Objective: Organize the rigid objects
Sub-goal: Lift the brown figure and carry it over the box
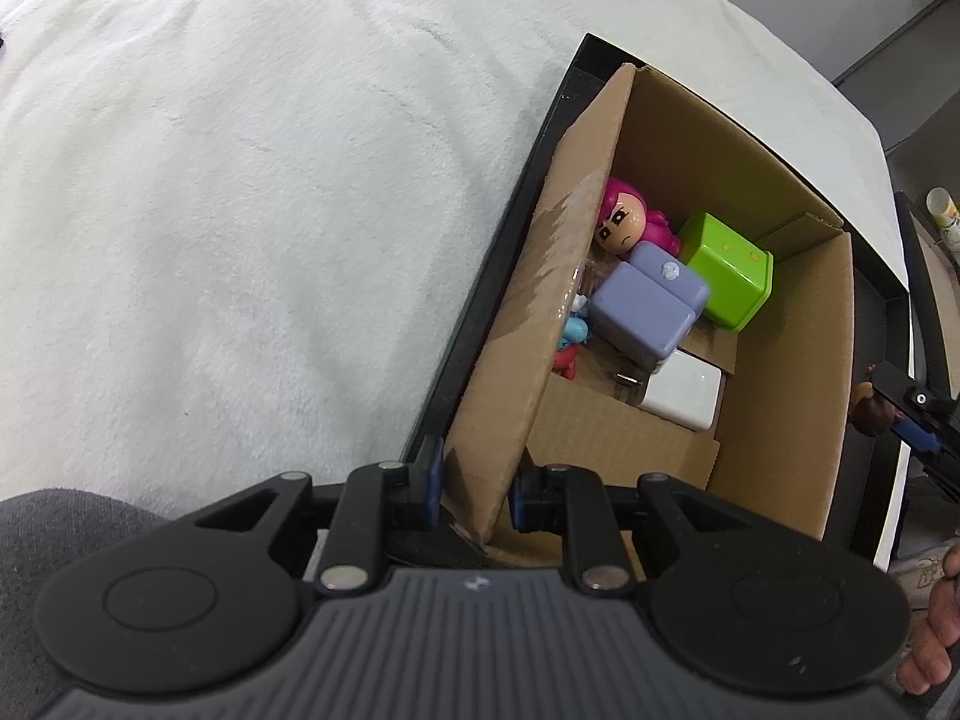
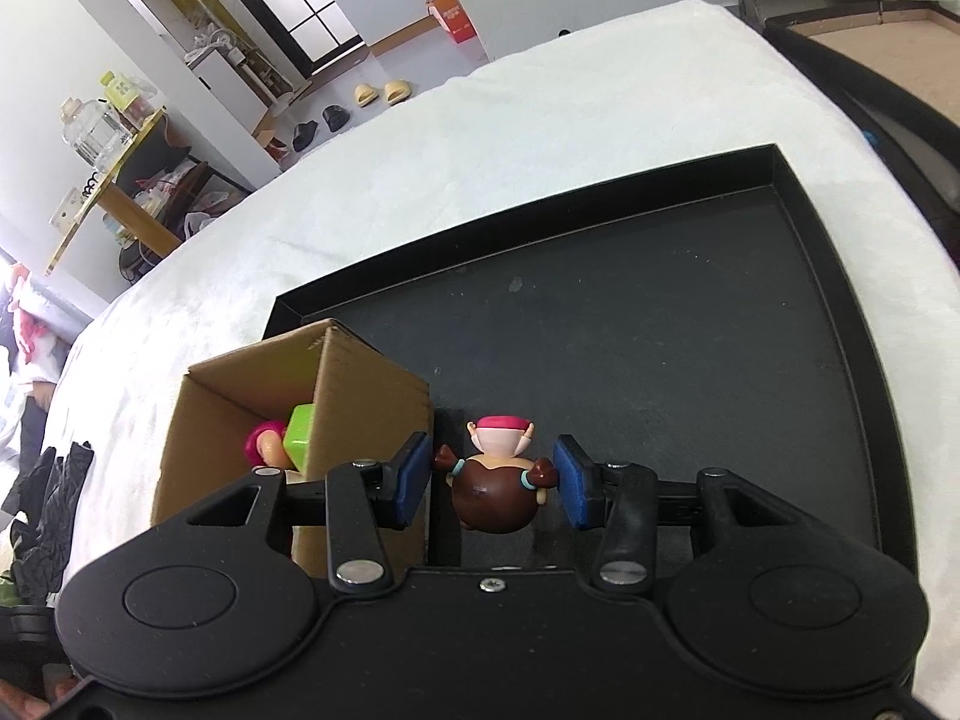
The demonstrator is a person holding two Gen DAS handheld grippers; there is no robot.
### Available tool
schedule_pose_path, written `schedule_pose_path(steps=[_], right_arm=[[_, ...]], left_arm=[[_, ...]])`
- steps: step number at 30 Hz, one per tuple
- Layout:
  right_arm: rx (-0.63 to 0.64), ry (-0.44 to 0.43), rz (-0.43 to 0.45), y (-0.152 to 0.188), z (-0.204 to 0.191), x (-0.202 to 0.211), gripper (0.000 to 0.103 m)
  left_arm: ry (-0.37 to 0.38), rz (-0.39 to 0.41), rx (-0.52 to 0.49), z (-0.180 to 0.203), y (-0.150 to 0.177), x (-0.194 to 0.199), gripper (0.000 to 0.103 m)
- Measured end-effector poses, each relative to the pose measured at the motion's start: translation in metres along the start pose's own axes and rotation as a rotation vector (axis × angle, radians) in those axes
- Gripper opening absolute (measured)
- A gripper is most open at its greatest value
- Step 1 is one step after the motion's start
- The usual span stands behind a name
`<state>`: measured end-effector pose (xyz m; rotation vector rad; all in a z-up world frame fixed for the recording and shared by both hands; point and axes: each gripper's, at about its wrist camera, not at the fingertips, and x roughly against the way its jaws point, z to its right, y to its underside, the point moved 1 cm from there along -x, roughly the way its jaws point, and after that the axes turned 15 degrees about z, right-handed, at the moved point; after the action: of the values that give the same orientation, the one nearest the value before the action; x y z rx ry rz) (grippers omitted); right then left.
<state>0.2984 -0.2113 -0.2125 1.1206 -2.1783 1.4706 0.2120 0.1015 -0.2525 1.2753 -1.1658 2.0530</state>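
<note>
Straddling the brown-haired figurine (image 2: pixel 495 495) untouched, the right tool (image 2: pixel 495 483) gapes; left tool (image 1: pixel 474 495) seemingly pinches the box wall (image 1: pixel 528 324).

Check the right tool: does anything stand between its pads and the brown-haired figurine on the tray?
Nothing visible does. The brown-haired figurine sits between the right tool's open pads, apart from both. The cardboard box stands just left of the left pad, not between them.

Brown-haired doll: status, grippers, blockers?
Left gripper shut on box wall. Right gripper open, straddling doll on tray, not touching. Path to box clear.
</note>
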Motion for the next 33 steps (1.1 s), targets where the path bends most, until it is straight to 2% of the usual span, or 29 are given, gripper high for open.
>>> schedule_pose_path(steps=[22, 33], right_arm=[[0.104, 0.004, 0.053, -0.017, -0.056, 0.023, 0.044], [0.166, 0.003, 0.035, -0.014, -0.089, 0.025, 0.044]], left_arm=[[0.036, -0.009, -0.014, -0.003, -0.003, -0.001, 0.021], [0.063, -0.009, -0.006, -0.009, -0.003, -0.002, 0.021]])
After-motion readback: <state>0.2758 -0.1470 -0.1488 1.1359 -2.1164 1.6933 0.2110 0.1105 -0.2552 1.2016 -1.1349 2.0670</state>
